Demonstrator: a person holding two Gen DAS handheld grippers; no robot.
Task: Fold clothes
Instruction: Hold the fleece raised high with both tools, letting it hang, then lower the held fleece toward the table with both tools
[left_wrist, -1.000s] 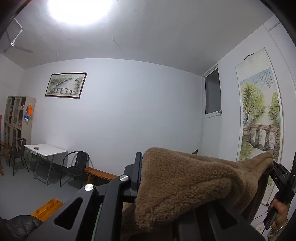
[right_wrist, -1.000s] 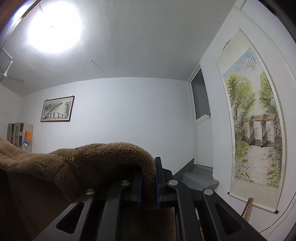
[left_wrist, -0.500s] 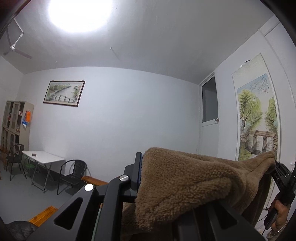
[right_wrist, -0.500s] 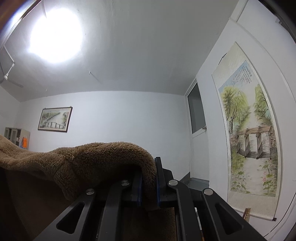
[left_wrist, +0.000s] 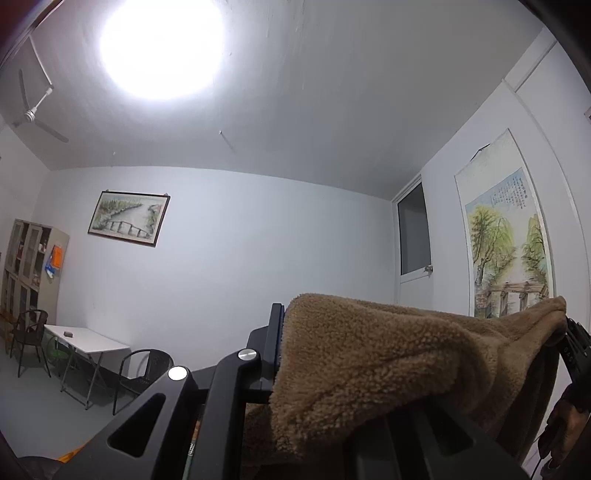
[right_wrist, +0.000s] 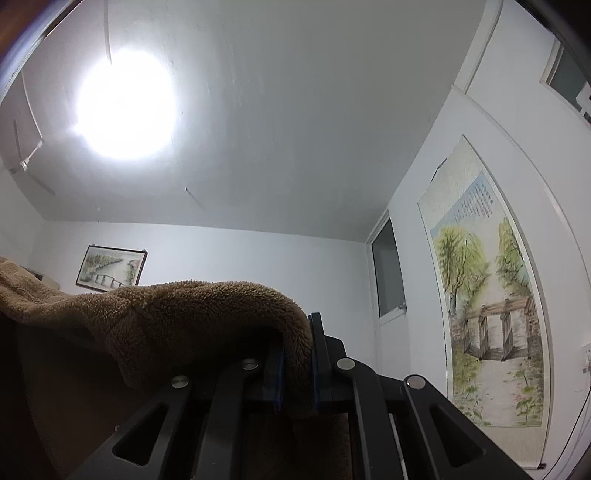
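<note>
Two views, both pitched higher than a second ago: more ceiling, less floor.

Left wrist view: the framed picture and the white folding table have slid down toward 8 o'clock, and the ceiling lamp fills more of 12 o'clock. So the hand has come up and tipped back. The left gripper has its jaws pinched tight on a corner of the brown fleece garment; only the left finger shows, the other is buried under pile. The fleece runs off toward 3 o'clock, where the right gripper bites its far corner, with a hand below it.

Right wrist view: the hanging scroll painting has dropped toward 4 o'clock, the same upward tilt. The right gripper has its jaws all but closed, with a fold of fleece squeezed between the blue pads; the garment stretches out to 9 o'clock.

Judgement: the garment is lifted clear and spread in the air between both grips, probably a shake-out or a carry before laying it flat. No bench or other laying surface is in view, and no fold is made yet.
</note>
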